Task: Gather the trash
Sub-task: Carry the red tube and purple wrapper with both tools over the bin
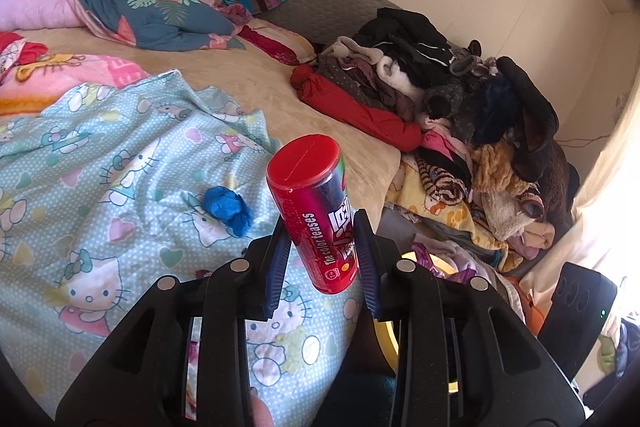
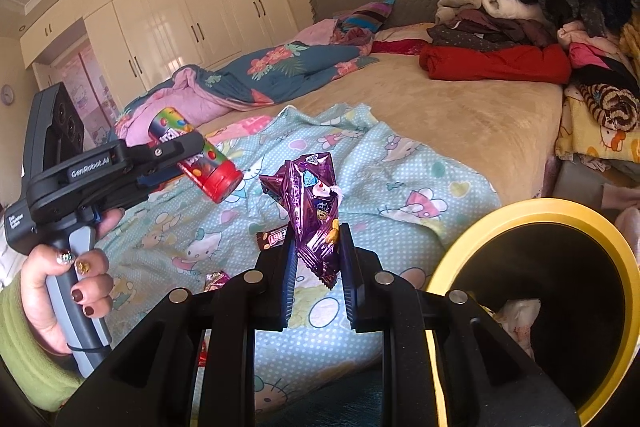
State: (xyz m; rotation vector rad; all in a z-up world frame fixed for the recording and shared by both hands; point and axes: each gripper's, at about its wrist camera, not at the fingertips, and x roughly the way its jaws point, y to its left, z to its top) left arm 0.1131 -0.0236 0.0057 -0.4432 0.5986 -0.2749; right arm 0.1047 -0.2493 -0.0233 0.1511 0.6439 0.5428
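My left gripper [image 1: 322, 239] is shut on a red candy tube [image 1: 316, 211] with a red cap, held above the Hello Kitty blanket [image 1: 100, 167]. The tube and left gripper also show in the right wrist view [image 2: 200, 155]. My right gripper [image 2: 318, 255] is shut on a crumpled purple snack bag [image 2: 316, 211], held above the blanket, left of the yellow-rimmed trash bin [image 2: 560, 267]. A crumpled blue scrap [image 1: 228, 209] lies on the blanket. A brown candy bar wrapper [image 2: 272, 239] and a shiny pink wrapper [image 2: 216, 279] lie on the blanket near my right gripper.
A pile of clothes [image 1: 440, 87] covers the bed's right side, with a red garment [image 2: 496, 63] at its edge. A floral quilt [image 1: 152, 11] lies at the far side. The bin holds white crumpled paper [image 2: 516, 315]. White wardrobes [image 2: 168, 11] stand behind.
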